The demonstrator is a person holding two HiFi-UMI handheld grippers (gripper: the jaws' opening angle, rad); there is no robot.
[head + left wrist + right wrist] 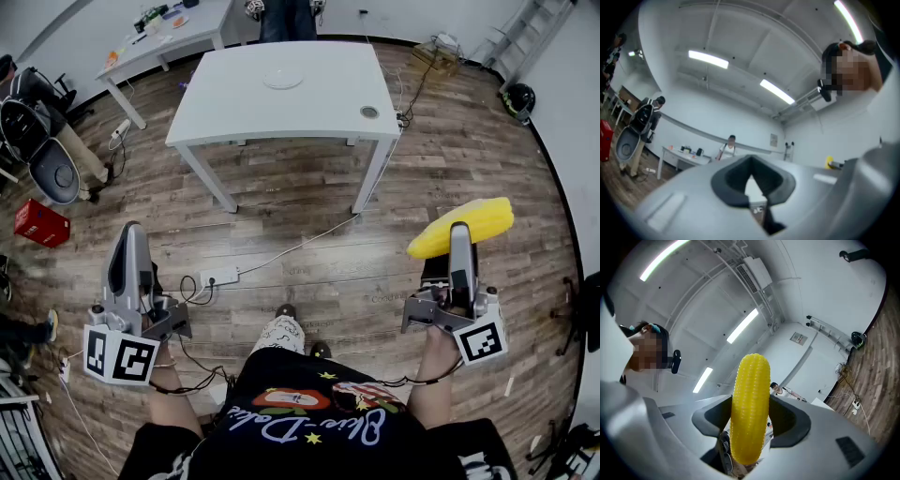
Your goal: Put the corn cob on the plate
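Observation:
A yellow corn cob (486, 221) sits crosswise between the jaws of my right gripper (459, 232), which is shut on it and held above the wooden floor at the right. In the right gripper view the corn cob (750, 408) stands upright between the dark pads (715, 417) and pokes out past them. A white plate (283, 79) lies on the white table (309, 112), well ahead of both grippers. My left gripper (128, 246) hangs at the left with its jaws together and nothing in them. In its own view the left gripper (752, 182) points towards the room's far wall.
A power strip (218, 277) and cables lie on the floor between me and the table. A red box (40, 223) and chairs (52, 169) stand at the left. A second table (173, 28) and a person (286, 19) are behind; a ladder (525, 33) is far right.

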